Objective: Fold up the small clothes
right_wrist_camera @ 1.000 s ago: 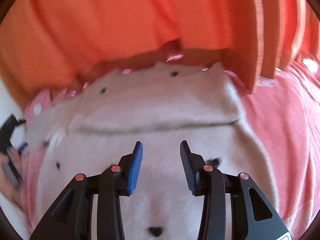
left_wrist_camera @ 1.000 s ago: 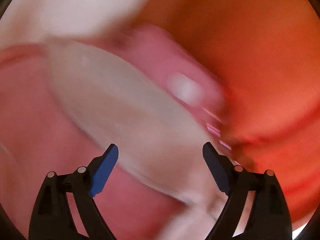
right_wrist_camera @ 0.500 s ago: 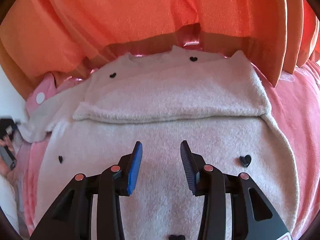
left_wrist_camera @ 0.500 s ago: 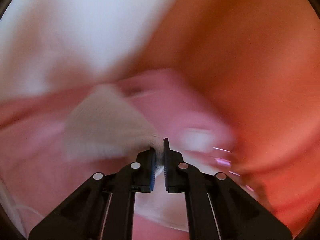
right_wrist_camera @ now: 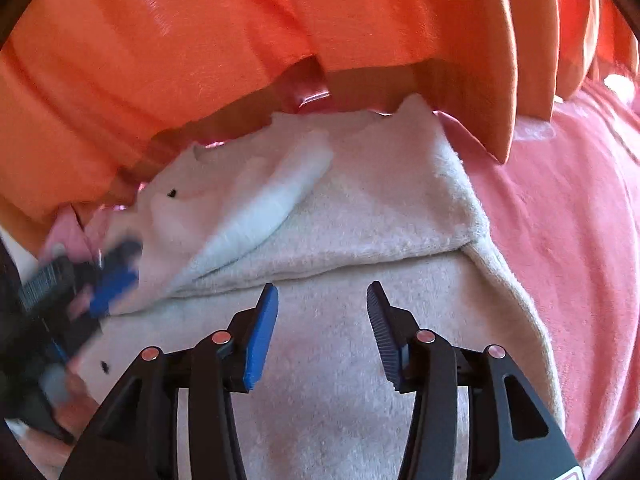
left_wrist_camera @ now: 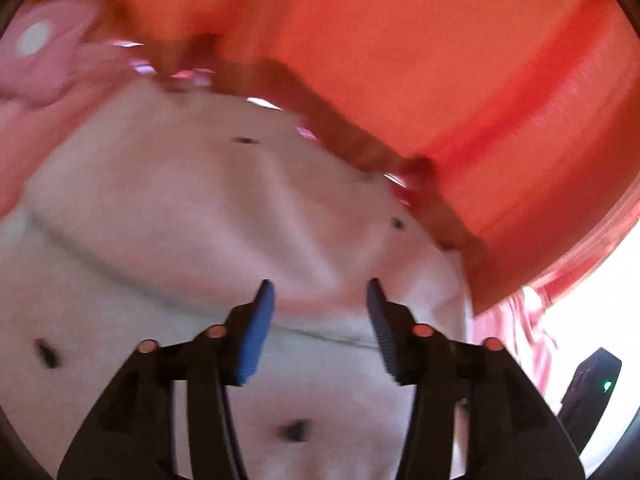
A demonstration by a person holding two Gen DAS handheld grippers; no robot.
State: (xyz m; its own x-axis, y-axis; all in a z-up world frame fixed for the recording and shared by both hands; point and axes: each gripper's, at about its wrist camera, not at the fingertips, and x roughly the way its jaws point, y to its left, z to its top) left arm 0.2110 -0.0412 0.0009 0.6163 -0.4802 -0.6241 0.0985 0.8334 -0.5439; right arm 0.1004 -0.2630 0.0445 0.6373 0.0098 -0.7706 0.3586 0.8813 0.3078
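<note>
A small cream fleece garment (right_wrist_camera: 360, 216) with tiny black hearts lies on a pink blanket (right_wrist_camera: 560, 220). Its two sleeves are folded across the body, the left one (right_wrist_camera: 264, 200) lying diagonally on top. My right gripper (right_wrist_camera: 322, 308) is open and empty just above the garment's lower part. My left gripper (left_wrist_camera: 320, 304) is open and empty over the folded sleeve; the same garment (left_wrist_camera: 200, 208) fills its blurred view. The left gripper also shows blurred at the left edge of the right wrist view (right_wrist_camera: 80, 280).
An orange pleated curtain (right_wrist_camera: 240, 32) hangs along the far edge of the garment and also fills the top of the left wrist view (left_wrist_camera: 440, 60). A pink dotted cloth (left_wrist_camera: 44, 56) lies at the far left. A black device with a green light (left_wrist_camera: 592, 388) sits at the right.
My left gripper, shut on the left sleeve half a second ago, has carried it across the body, let go and opened. The right gripper has stayed open and nearly still.
</note>
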